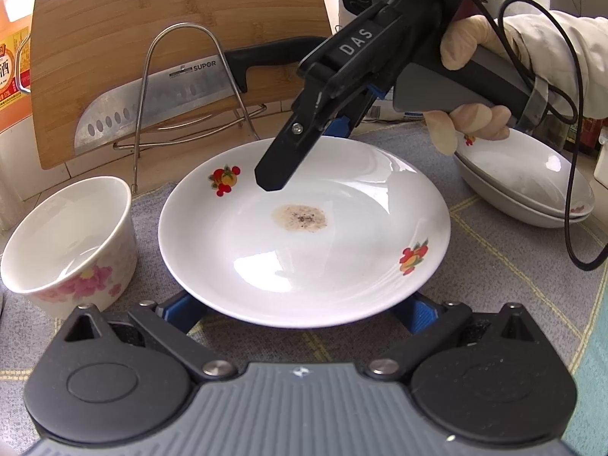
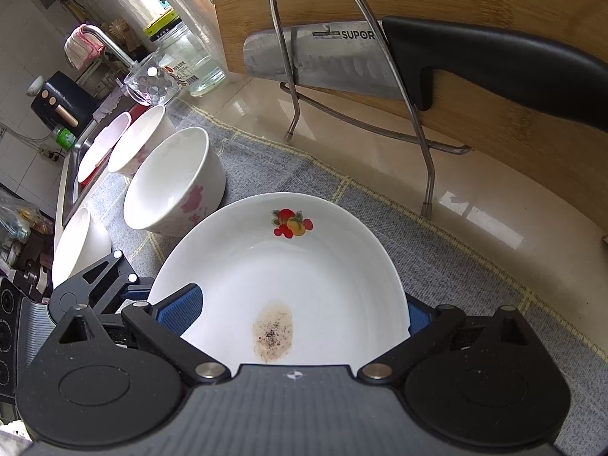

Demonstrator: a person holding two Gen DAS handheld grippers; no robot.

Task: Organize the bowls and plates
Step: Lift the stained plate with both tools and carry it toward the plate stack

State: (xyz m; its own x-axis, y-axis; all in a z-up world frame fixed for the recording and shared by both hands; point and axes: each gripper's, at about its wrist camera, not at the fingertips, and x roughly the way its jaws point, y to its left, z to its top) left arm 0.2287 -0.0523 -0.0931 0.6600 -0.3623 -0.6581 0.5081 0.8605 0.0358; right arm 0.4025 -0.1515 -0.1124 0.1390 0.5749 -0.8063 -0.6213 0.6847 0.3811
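A white plate (image 1: 304, 235) with fruit decals and a brown stain at its centre lies on the grey mat (image 1: 494, 266). My left gripper (image 1: 298, 311) is open at the plate's near rim, and the rim hides its blue fingertips. My right gripper (image 1: 307, 152), held by a gloved hand (image 1: 467, 45), is open astride the far rim, with one finger above the plate and the other behind it. In the right wrist view the plate (image 2: 304, 266) fills the gap of the right gripper (image 2: 300, 311), and the left gripper (image 2: 114, 285) shows at the left. A pink-flowered bowl (image 1: 68, 243) stands left of the plate.
Two stacked plates (image 1: 532, 190) sit at the right. A wire rack (image 1: 182, 76) holds a knife (image 1: 152, 102) against a bamboo cutting board (image 1: 152, 19) behind. More bowls (image 2: 140, 140) line up toward the sink (image 2: 72, 174), one bowl (image 2: 76, 243) nearer. A glass jar (image 2: 190, 60) stands beyond.
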